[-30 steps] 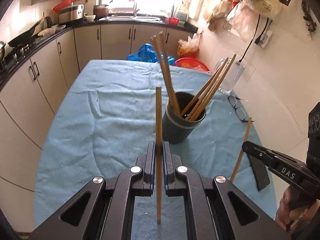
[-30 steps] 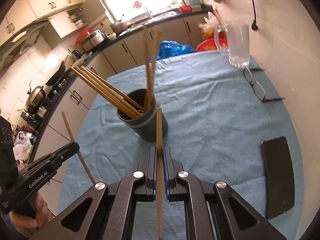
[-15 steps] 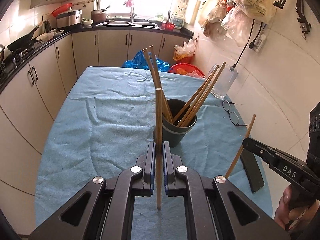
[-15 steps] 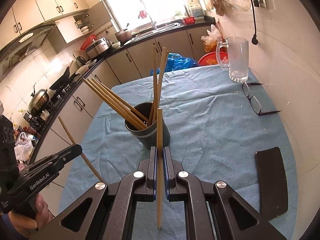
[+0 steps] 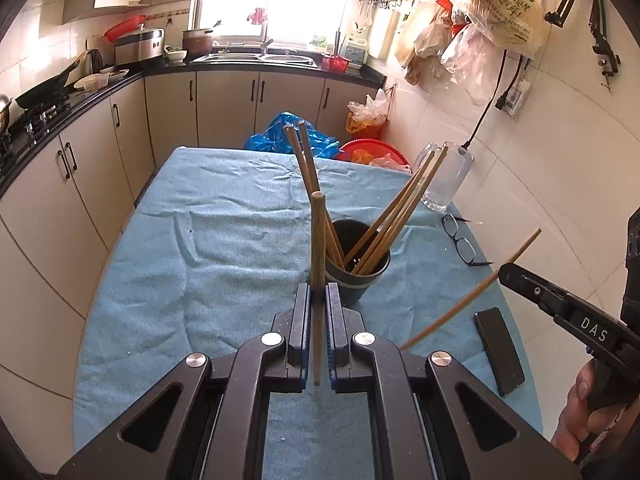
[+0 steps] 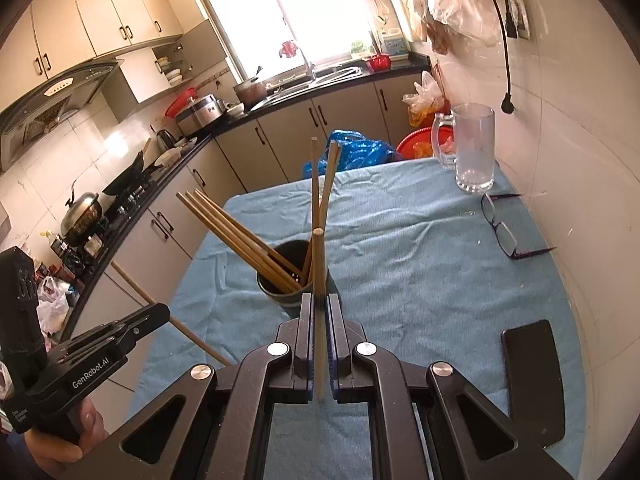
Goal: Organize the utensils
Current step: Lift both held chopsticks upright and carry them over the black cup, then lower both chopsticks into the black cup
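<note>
A dark green cup stands on the blue cloth and holds several wooden chopsticks. It also shows in the right wrist view. My left gripper is shut on one chopstick, held upright just in front of the cup. My right gripper is shut on another chopstick, also upright in front of the cup. The right gripper appears at the right of the left wrist view with its chopstick slanting. The left gripper appears at the left of the right wrist view.
A glass mug stands at the table's far right corner. Glasses lie near the wall. A black phone lies near the right front edge. Kitchen cabinets run along the left.
Both grippers have pulled back and risen away from the cup, which now looks smaller and farther. Each still holds its chopstick.
</note>
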Demonstrator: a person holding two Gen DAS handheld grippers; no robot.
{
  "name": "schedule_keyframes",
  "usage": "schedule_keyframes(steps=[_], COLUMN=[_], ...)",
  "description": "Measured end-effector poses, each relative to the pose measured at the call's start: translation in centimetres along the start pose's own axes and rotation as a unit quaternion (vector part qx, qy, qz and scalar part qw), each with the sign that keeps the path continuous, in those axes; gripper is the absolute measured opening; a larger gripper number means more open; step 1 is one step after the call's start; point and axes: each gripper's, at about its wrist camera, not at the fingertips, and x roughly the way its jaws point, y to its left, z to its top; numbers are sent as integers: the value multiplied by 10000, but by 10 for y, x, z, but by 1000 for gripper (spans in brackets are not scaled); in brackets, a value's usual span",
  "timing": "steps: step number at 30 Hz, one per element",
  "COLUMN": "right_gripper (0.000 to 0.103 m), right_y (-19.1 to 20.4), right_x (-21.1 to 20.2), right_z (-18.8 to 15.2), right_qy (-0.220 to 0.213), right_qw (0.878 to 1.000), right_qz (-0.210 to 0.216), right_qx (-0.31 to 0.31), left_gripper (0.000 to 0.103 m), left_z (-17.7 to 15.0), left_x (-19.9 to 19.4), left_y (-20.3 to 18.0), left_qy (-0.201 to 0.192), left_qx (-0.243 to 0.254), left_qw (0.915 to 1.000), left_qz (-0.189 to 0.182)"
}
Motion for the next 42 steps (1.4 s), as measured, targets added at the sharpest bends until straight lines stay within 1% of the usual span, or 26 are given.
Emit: schedule_keyframes(steps=[8, 16, 20, 22, 30, 32, 34, 35, 37, 38, 39, 41, 42], right_gripper=[6, 5, 5, 1, 1, 1, 1, 2, 13, 14, 18, 18, 18], right_y=[4, 11, 13, 13, 21, 17, 2, -12, -38, -56, -69, -97, -110], right_x=[-14, -33, -41, -44, -45, -42, -34, -25, -4, 10, 19, 40, 51], right_z=[18, 41, 56, 64, 94, 97, 96, 95, 92, 88, 85, 79, 76], right_qy=[-223, -491, -618, -674, -842, -810, -680, -508, -78, 149, 279, 561, 668], right_qw=[9997, 9986, 9978, 9974, 9957, 9960, 9964, 9958, 9937, 9906, 9876, 9819, 9790], right_qz=[80, 150, 212, 244, 378, 373, 327, 372, 401, 290, 208, 51, -141], right_qx=[-29, -97, -92, -85, -56, 41, 384, 659, 1047, 1326, 1528, 1806, 1922], left_gripper=[6, 6, 6, 6, 6, 6, 6, 6, 6, 6, 6, 6, 6], left_z=[18, 45, 61, 71, 98, 100, 99, 99, 98, 97, 96, 95, 94], left_x=[-9, -23, -31, -35, -42, -41, -39, -39, -35, -35, -35, -34, -34], left_y=[0, 4, 4, 3, -4, -6, -7, -7, -8, -7, -5, -3, -2], left_qy=[-159, -407, -521, -580, -724, -741, -711, -701, -651, -636, -634, -616, -611], left_qx=[-35, -115, -151, -144, -108, -81, -47, -37, -7, -21, -38, -67, -70], left_qw=[9999, 9991, 9985, 9981, 9969, 9968, 9970, 9971, 9975, 9976, 9977, 9978, 9979], left_qz=[-34, -45, -106, -146, -293, -296, -290, -284, -259, -256, -257, -235, -220])
